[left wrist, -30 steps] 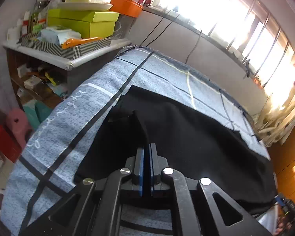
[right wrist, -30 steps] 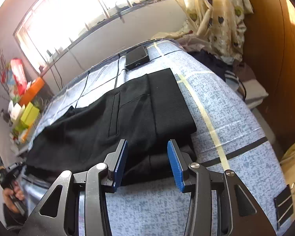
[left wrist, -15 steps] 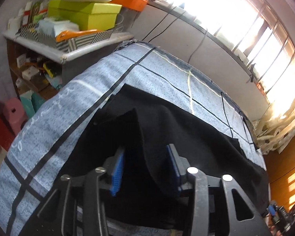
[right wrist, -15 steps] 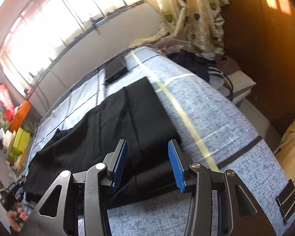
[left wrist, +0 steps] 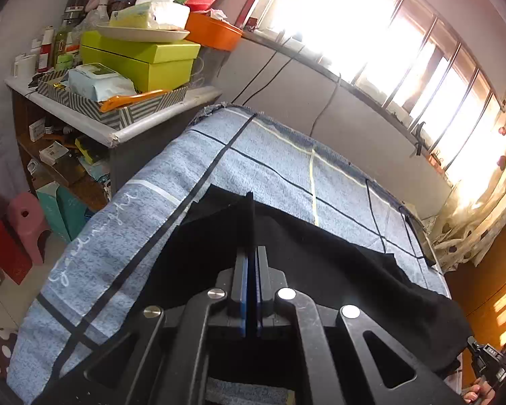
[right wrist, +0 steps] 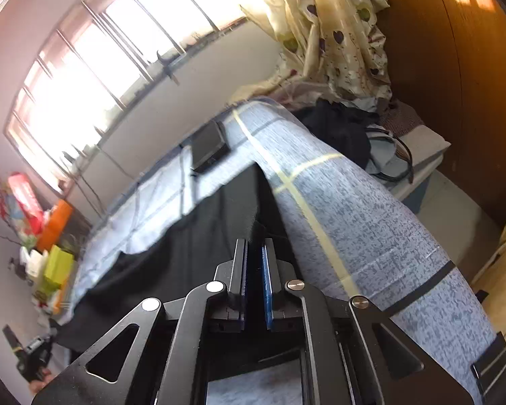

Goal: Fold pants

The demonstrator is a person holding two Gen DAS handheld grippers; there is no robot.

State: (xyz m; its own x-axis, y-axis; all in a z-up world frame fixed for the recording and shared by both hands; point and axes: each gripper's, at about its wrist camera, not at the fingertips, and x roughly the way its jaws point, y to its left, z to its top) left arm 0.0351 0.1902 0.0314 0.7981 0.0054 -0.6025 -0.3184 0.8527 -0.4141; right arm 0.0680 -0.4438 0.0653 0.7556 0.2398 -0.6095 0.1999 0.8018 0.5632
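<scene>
Pants: the black pants (left wrist: 337, 263) lie spread along the near side of the blue checked cover (left wrist: 280, 165), reaching from one gripper to the other; in the right wrist view the same dark cloth (right wrist: 199, 236) runs away toward the shelf end of the room.
Left gripper: the left gripper (left wrist: 251, 256) has its blue pads pressed together on a thin fold of the pants, and a narrow ridge of black fabric stands up just past the fingertips.
Right gripper: the right gripper (right wrist: 254, 246) is clamped on the other end of the pants, a thicker bunch of cloth filling the slim gap between its pads; the fabric rises into a peak in front of the fingers.
Cover: pale blue with dark lines and one yellow stripe, it shows bare beyond the pants on the window side and to the right of the right gripper.
Phone: a dark phone (right wrist: 207, 146) lies on the cover near the window wall, well apart from the pants.
Shelf: a cluttered shelf (left wrist: 118, 128) stands just beside the cover's end, bearing a lime green box (left wrist: 141, 60) and an orange tub (left wrist: 212, 33).
Curtain: a heart-print curtain (right wrist: 334, 33) hangs by the wooden wall.
Binder clip: a black binder clip (right wrist: 492, 361) grips the cover's near right edge.
</scene>
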